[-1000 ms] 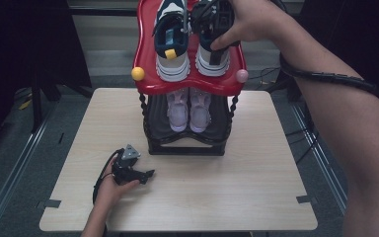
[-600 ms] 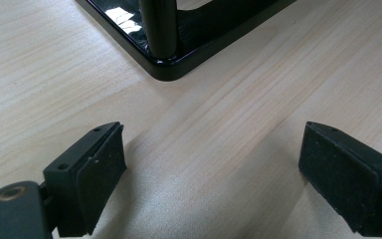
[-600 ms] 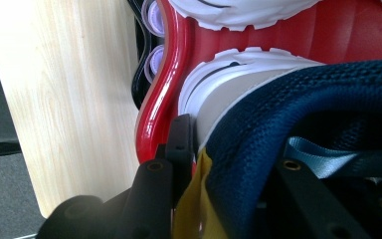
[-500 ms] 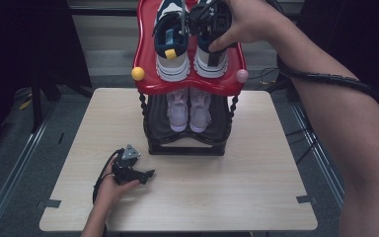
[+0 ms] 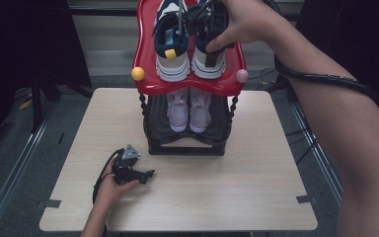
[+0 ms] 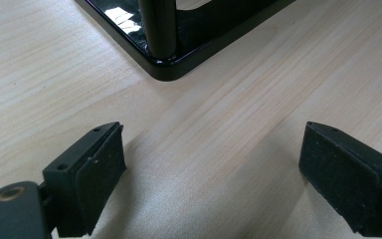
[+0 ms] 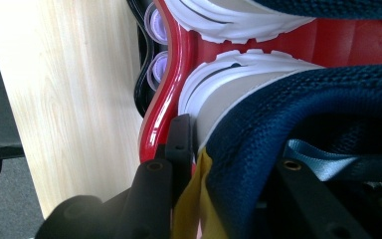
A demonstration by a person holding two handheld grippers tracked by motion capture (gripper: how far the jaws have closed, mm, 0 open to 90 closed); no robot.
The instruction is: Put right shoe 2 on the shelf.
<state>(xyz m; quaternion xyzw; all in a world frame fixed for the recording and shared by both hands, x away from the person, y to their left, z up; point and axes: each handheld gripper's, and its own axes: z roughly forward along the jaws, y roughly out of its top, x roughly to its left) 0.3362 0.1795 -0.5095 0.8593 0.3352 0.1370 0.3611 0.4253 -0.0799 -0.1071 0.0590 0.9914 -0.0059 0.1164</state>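
1. High view. A two-tier shoe rack (image 5: 187, 143) stands at the table's (image 5: 256, 197) twelve o'clock edge. On its red top tray (image 5: 145, 79) sit two navy-and-white sneakers side by side. The right gripper (image 5: 205, 22), carried by the right hand (image 5: 249, 22), is at the heel collar of the right-hand sneaker (image 5: 208, 59). The left-hand sneaker (image 5: 171, 54) sits just beside it, at its nine o'clock. A pair of lilac shoes (image 5: 189, 106) occupies the black lower shelf. The left gripper (image 5: 150, 174) rests on the table at the rack's seven o'clock, well apart from both sneakers.

2. Left gripper view. The jaws stand wide apart with nothing but bare wood between them. The rack's black base corner (image 6: 166, 67) lies at twelve o'clock, clear of both pads (image 6: 99, 169).

3. Right gripper view. The jaws are clamped on the sneaker's navy heel collar (image 7: 278, 129): one black finger (image 7: 179, 144) lies outside against the heel, the other sits inside the opening. The red tray rim (image 7: 171, 84) is just beside the outer finger.

4. Assessment. The step in hand appears to be seating or lifting the right-hand sneaker on the top tray. To do it well: hold the clamp firm on the collar, keep the sole level, move the shoe straight so it does not nudge its neighbour, and keep the outer finger off the tray rim, since the rack looks light and could tip.
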